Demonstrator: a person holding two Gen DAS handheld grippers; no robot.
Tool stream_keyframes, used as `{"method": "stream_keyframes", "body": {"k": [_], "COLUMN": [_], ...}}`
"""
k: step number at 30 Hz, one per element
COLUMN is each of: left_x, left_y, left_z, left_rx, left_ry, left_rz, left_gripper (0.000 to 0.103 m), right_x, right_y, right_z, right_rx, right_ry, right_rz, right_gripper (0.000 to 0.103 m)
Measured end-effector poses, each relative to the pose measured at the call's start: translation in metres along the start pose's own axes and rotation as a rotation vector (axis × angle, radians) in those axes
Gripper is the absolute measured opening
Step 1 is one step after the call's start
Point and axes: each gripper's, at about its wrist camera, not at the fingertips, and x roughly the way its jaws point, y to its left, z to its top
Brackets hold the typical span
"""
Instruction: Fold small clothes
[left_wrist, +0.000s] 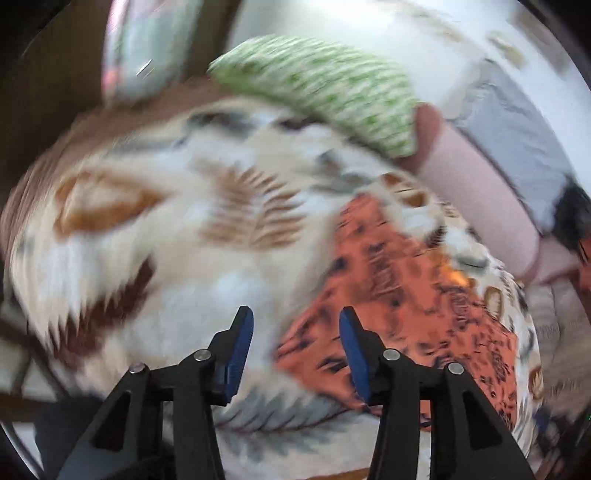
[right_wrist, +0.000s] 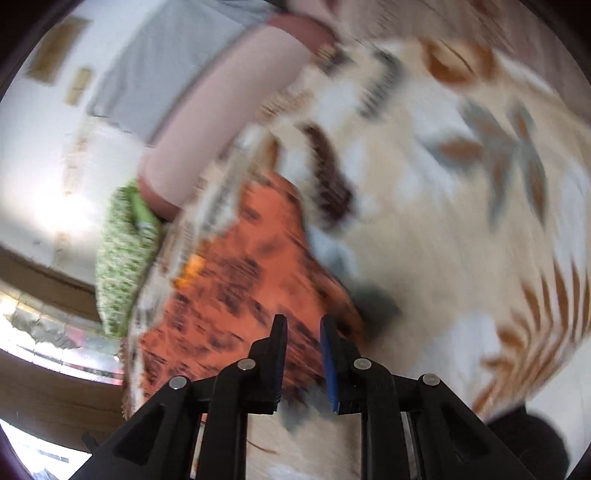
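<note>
- Your left gripper (left_wrist: 295, 325) hovers with fingers apart, holding nothing.
- Your right gripper (right_wrist: 303, 332) has fingers narrowly apart, empty too.
- The orange garment (left_wrist: 406, 295) lies on the leaf-patterned bedspread (left_wrist: 166, 221), blurred.

Orange dark-speckled garment (left_wrist: 406, 295); cream leaf-print bedspread (left_wrist: 184, 221); green-white pillow (left_wrist: 332, 92).
</note>
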Motion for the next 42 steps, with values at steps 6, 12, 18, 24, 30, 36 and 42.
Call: {"method": "stream_keyframes", "body": {"k": [6, 12, 18, 24, 30, 36, 42], "left_x": [0.026, 0.099, 0.147, 0.097, 0.132, 0.1, 0.065], "left_y": [-0.068, -0.094, -0.079, -0.08, -0.093, -0.091, -0.081], "left_z": [0.019, 0.029, 0.053, 0.049, 0.024, 0.023, 0.001], "left_rx": [0.223, 0.28, 0.271, 0.271, 0.349, 0.328, 0.317], "left_ry": [0.016, 0.114, 0.101, 0.025, 0.133, 0.105, 0.11], "left_rz": [-0.112, -0.114, 0.022, -0.047, 0.063, 0.057, 0.056], "left_gripper": [0.063, 0.063, 0.061, 0.063, 0.07, 0.077, 0.078], "right_x": [0.081, 0.179, 0.194, 0.16, 0.25, 0.223, 0.143], "right_y": [0.055, 0.033, 0.007, 0.061, 0.108, 0.111, 0.092], "right_z": [0.067, 0.111, 0.149, 0.11, 0.063, 0.082, -0.002], "right_rx": [-0.135, -0.076, 0.036, -0.115, -0.141, -0.008, -0.148], "right_ry": [0.165, 0.286, 0.179, 0.241, 0.516, 0.324, 0.403], "right_rz": [0.137, 0.133, 0.134, 0.248, 0.271, 0.307, 0.269], "right_gripper": [0.076, 0.076, 0.073, 0.075, 0.075, 0.076, 0.076]}}
